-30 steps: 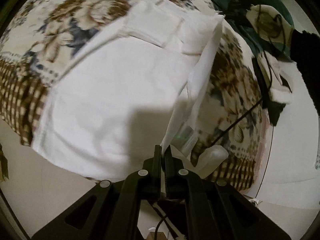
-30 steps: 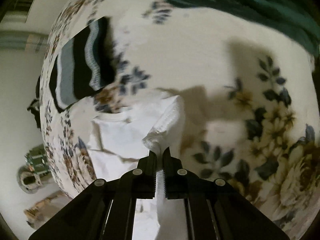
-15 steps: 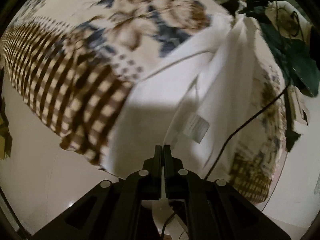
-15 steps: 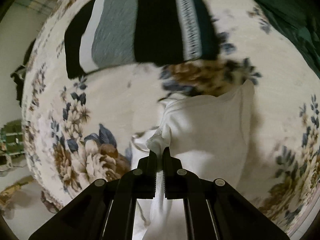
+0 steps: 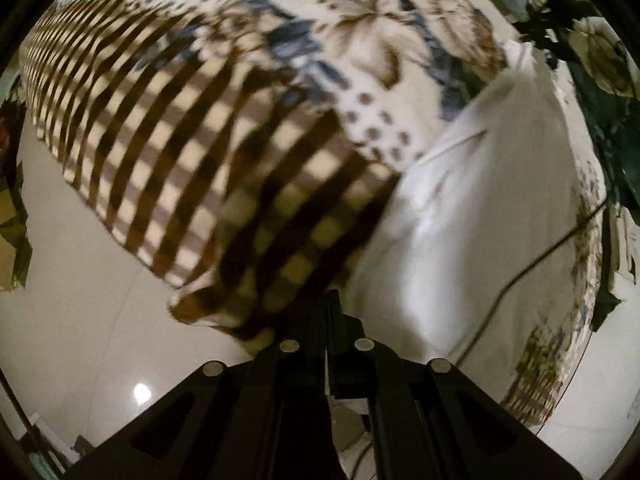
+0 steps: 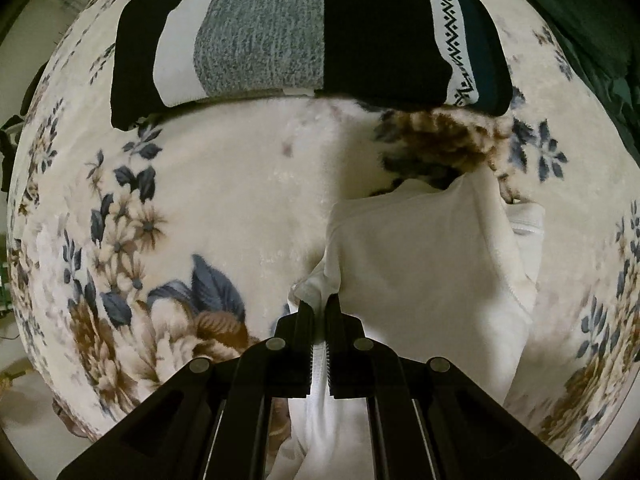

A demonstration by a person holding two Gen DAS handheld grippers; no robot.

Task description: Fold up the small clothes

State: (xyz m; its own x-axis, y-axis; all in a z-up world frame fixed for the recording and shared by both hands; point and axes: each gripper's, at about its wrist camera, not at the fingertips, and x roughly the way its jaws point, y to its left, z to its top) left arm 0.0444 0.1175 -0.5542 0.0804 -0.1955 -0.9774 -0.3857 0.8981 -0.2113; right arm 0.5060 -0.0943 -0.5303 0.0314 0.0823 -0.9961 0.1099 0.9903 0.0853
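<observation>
A white garment (image 5: 472, 216) lies on a floral blanket (image 5: 360, 12) at the right of the left wrist view. My left gripper (image 5: 327, 300) is shut, with a thin strip of the white cloth between its fingers, at the blanket's checked border. In the right wrist view the white garment (image 6: 424, 264) is folded over on the blanket (image 6: 240, 200). My right gripper (image 6: 319, 308) is shut on the garment's near edge, and cloth hangs down between the fingers.
A folded black, grey and white striped knit (image 6: 304, 32) lies on the blanket just beyond the white garment. A dark green cloth (image 6: 580, 8) lies at the far right. A black cable (image 5: 532, 264) crosses the blanket's right side. Pale floor (image 5: 80, 340) lies below the blanket's edge.
Both grippers have swung left, carrying the white garment's edge over itself. The striped knit is now much nearer in the right wrist view. The checked border now fills the left wrist view.
</observation>
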